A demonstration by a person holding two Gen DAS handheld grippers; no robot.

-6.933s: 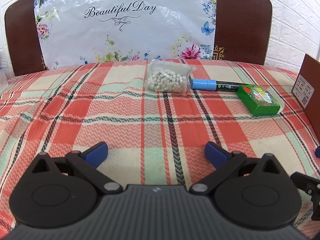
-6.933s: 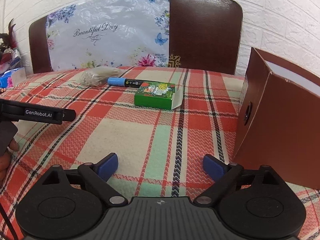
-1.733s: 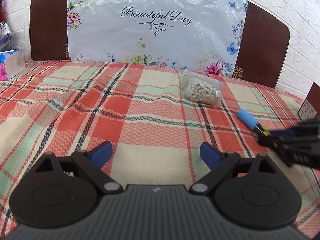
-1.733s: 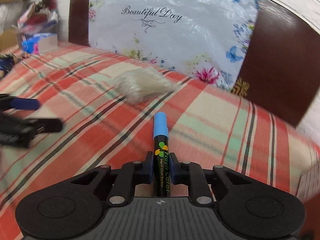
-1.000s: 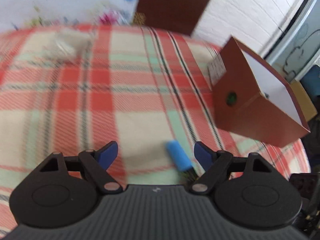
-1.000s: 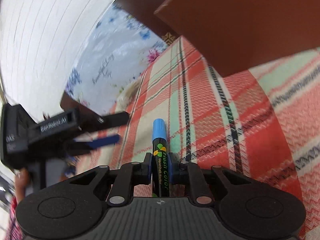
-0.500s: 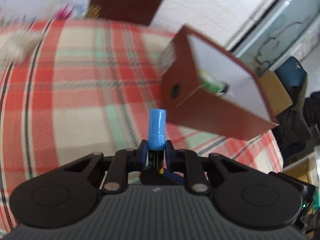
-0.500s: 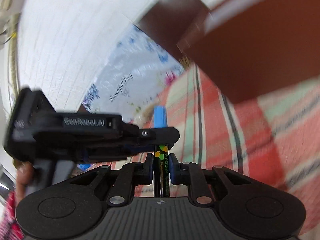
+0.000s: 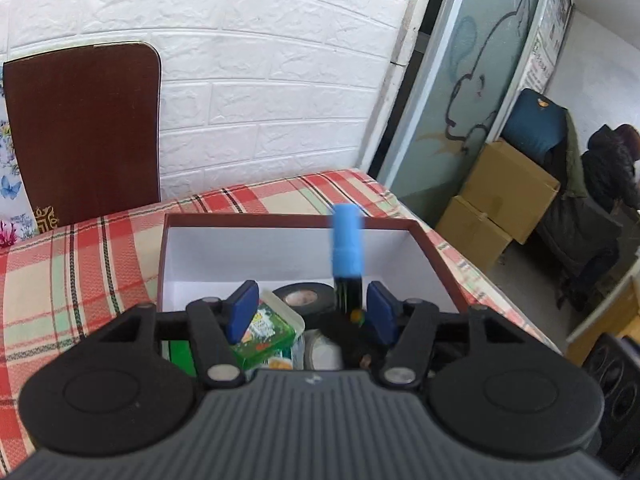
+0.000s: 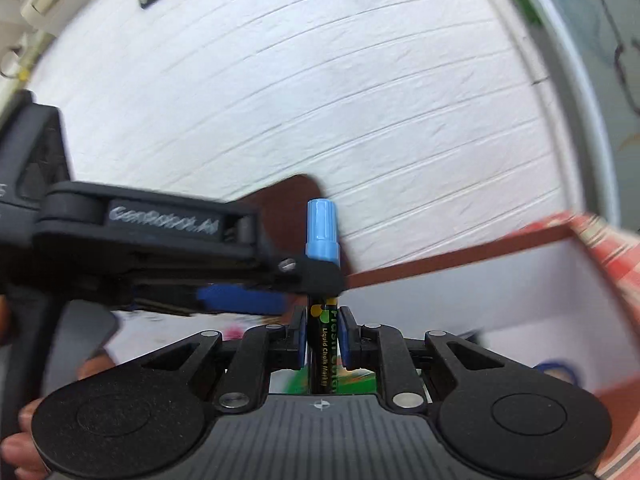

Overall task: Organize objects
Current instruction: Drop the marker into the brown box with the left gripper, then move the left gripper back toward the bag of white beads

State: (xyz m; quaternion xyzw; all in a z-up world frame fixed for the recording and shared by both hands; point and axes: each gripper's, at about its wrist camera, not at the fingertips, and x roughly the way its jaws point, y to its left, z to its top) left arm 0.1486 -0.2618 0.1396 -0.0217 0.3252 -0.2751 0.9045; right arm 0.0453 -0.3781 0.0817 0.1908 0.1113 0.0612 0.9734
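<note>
- Half a second ago the left gripper (image 9: 312, 312) was clamped on the chalk marker (image 9: 347, 254); its blue fingers (image 9: 243, 309) have just been opening and now stand about half apart. The marker is between them, close to the right-hand pad, and nothing presses on it.
- The right gripper (image 10: 322, 344) is closed tight on the marker's black barrel, blue cap pointing away from the camera.
- Both grippers have come from over the plaid bedspread (image 9: 60, 280) to above the brown box (image 9: 280, 220). I judge the handover was abandoned or reversed, and the right one carries the marker for the drop.
- The left wrist view alone shows inside the box: a green carton (image 9: 264, 332) at about 7 o'clock from the marker, and a black tape roll (image 9: 304, 296) just beside it.
- Only the right wrist view shows the squeeze on the barrel, its "Liquid Chalk Marker" label, the left gripper crossing in from 9 o'clock, and a hand (image 10: 24, 444) at the lower left edge.
- The box's far white wall (image 10: 500, 288) sits at 3 o'clock there.
</note>
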